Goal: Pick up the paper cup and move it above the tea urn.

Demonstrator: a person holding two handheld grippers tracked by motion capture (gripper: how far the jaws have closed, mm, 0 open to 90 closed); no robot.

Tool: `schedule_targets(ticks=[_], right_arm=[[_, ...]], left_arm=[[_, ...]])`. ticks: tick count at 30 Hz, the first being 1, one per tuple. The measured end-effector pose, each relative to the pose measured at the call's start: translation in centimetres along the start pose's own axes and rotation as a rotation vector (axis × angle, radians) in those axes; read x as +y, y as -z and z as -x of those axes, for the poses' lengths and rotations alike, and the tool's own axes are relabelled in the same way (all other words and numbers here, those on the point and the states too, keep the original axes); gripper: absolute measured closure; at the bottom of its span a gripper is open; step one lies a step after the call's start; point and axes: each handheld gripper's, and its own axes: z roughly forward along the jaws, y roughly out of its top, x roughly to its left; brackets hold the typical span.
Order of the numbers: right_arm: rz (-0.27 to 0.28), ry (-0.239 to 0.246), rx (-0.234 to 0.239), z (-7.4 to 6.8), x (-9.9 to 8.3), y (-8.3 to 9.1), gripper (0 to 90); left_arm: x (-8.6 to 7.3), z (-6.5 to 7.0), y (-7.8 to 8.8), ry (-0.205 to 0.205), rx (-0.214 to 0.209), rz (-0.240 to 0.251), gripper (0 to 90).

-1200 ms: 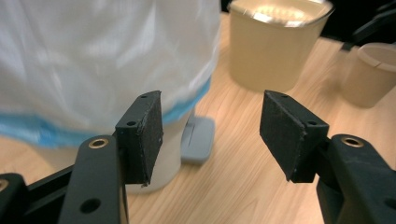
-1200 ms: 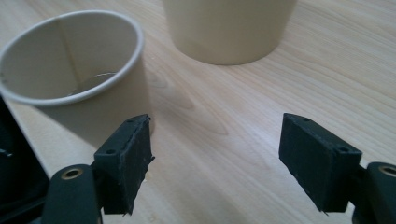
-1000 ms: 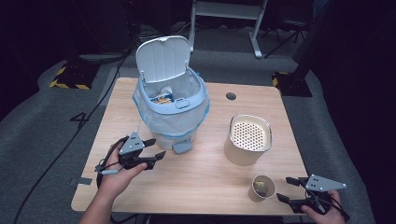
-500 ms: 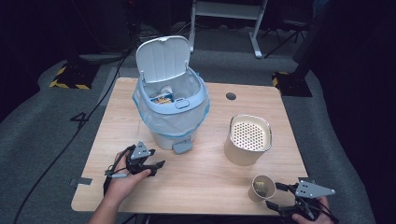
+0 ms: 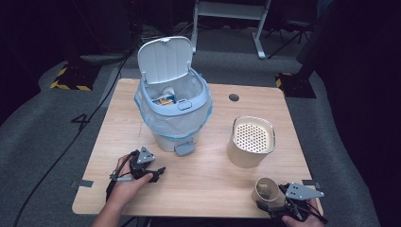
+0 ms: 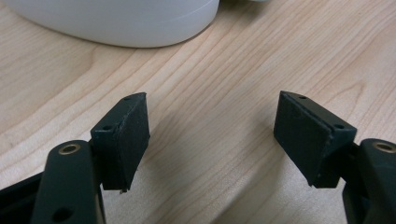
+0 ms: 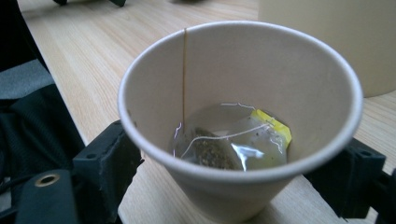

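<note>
At the lower right of the counter, the right tool, its jaws just opening, brackets the paper cup unclamped; nudging it could tip the tea bag out.

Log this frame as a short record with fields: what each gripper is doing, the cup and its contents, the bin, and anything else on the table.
left gripper: open, nothing between the jaws, low over bare table
right gripper: jaws astride the paper cup, whether they press on it cannot be told; they have just been opening
cup contents: tea bag at the bottom
pedal bin: lid up, blue liner, rubbish inside
other: beige perforated-top canister, upright
</note>
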Motion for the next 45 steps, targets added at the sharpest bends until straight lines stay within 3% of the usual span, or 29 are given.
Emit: schedule_targets(ticks=[7, 10, 19, 29, 40, 45], right_arm=[[0.024, 0.011, -0.031, 0.0, -0.3, -0.4, 26.6], [0.037, -0.007, -0.022, 0.2, -0.5, -0.3, 27.5], [0.059, -0.002, -0.017, 0.5, 0.4, 0.3, 28.4], [0.066, -0.012, -0.012, 1.4, 3.4, 2.2, 28.9], [0.058, 0.014, -0.056, 3.5, 7.8, 4.0, 29.1], [0.071, 0.022, -0.056, 4.1, 9.2, 4.4, 29.1]], left_arm=[[0.0, 0.0, 0.0, 0.014, -0.005, -0.003, 25.6], [0.0, 0.0, 0.0, 0.014, -0.005, -0.003, 25.5], [0.0, 0.0, 0.0, 0.014, -0.004, -0.004, 25.6], [0.0, 0.0, 0.0, 0.013, -0.005, -0.004, 25.5], [0.0, -0.1, 0.0, 0.006, -0.013, -0.004, 25.5], [0.0, -0.1, 0.0, 0.004, -0.014, -0.004, 25.6]])
